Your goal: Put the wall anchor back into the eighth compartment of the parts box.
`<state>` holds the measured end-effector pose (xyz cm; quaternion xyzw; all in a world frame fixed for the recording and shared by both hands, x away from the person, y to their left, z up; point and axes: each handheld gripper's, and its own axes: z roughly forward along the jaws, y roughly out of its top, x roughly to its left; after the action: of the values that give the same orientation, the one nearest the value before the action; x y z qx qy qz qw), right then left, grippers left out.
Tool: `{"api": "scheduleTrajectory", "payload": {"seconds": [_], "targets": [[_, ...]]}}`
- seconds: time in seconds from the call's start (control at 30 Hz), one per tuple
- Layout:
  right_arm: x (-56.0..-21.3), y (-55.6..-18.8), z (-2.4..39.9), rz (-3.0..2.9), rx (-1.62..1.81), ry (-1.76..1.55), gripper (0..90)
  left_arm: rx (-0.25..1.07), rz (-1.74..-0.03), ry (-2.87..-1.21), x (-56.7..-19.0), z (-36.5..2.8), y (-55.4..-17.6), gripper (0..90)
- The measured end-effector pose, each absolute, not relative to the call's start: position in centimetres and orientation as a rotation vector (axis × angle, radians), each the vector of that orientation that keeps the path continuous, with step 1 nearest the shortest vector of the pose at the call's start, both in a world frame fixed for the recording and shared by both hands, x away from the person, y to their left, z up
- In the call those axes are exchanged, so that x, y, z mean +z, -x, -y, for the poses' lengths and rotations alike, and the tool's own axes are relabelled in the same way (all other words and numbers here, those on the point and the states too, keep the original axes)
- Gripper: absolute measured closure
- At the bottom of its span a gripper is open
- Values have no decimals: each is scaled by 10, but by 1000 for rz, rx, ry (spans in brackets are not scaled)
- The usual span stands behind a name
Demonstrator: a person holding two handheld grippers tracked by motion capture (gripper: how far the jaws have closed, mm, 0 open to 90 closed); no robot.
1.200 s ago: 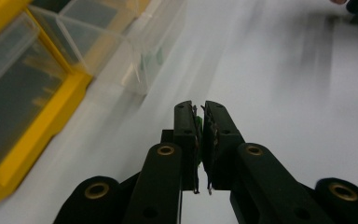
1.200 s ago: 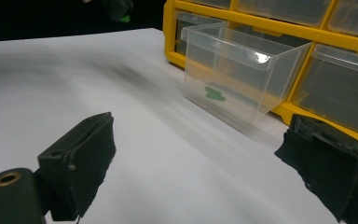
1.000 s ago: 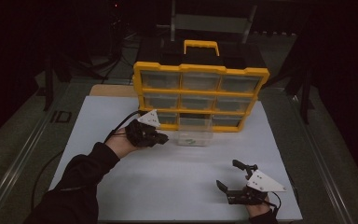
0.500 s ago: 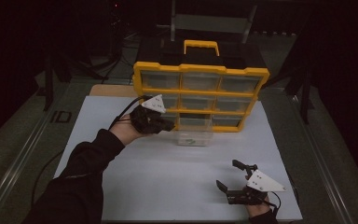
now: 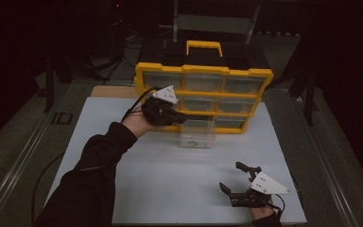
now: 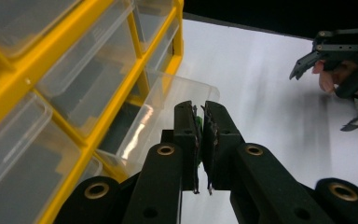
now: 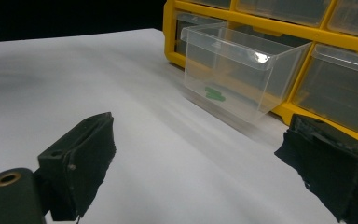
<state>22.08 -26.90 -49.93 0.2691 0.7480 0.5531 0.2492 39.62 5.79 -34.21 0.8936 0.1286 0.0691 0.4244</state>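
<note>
Right gripper [image 7: 200, 172] sits low over the white table [image 7: 98, 84], jaws spread wide apart with nothing between them. Ahead and slightly right, a clear drawer [image 7: 235, 77] juts from the yellow organizer [image 7: 303, 112], small green pieces [image 7: 214, 94] lying on its floor.

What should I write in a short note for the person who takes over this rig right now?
Left tool: shut, raised in front of the yellow drawer cabinet; a green bit shows between its jaws, too small to identify.
Right tool: open, holding nothing, resting low on the white table.
Clear drawer: pulled out of the bottom row, with small green pieces inside.
Done: drawer opened.
Left, probably: finish with the green pieces, then push the drawer in.
</note>
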Motion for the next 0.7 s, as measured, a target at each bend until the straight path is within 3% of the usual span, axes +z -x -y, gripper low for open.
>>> {"api": "scheduleTrajectory", "payload": {"seconds": [0.7], "targets": [[-499, -221, 270, -2034, 1509, -736, 85, 141, -369, -2197, -367, -31, -414, 841]]}}
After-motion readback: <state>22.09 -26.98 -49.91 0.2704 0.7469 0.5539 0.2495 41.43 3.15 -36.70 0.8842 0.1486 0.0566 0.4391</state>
